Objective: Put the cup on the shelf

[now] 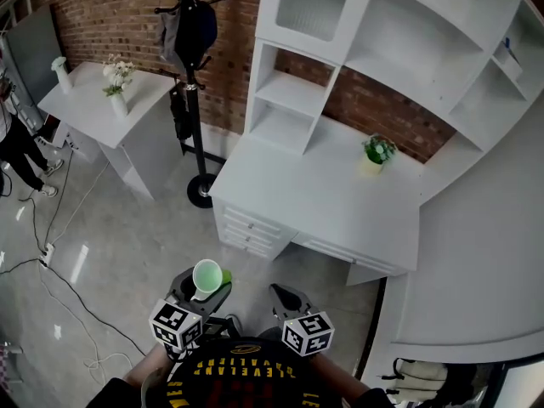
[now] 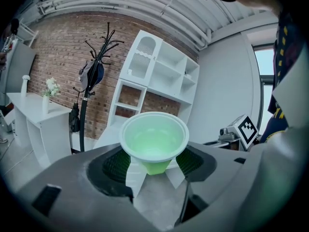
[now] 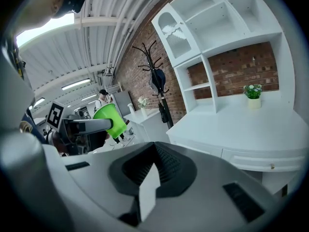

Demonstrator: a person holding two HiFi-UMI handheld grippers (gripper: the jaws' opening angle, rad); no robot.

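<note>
A green cup (image 2: 154,141) with a white inside stands upright between the jaws of my left gripper (image 2: 153,172), which is shut on its base. In the head view the cup (image 1: 208,278) hangs over the grey floor, short of the white desk (image 1: 327,195). The white shelf unit (image 1: 382,49) rises from the desk against the brick wall, its compartments mostly bare. My right gripper (image 1: 285,297) is beside the left one, shut with nothing in it. The right gripper view shows the cup (image 3: 112,120) from the side.
A small potted plant (image 1: 376,152) stands on the desk near the shelf. A black coat rack (image 1: 192,83) stands left of the desk. A white side table (image 1: 106,100) with vases is at far left. Cables lie on the floor. A person (image 1: 21,155) stands at the left edge.
</note>
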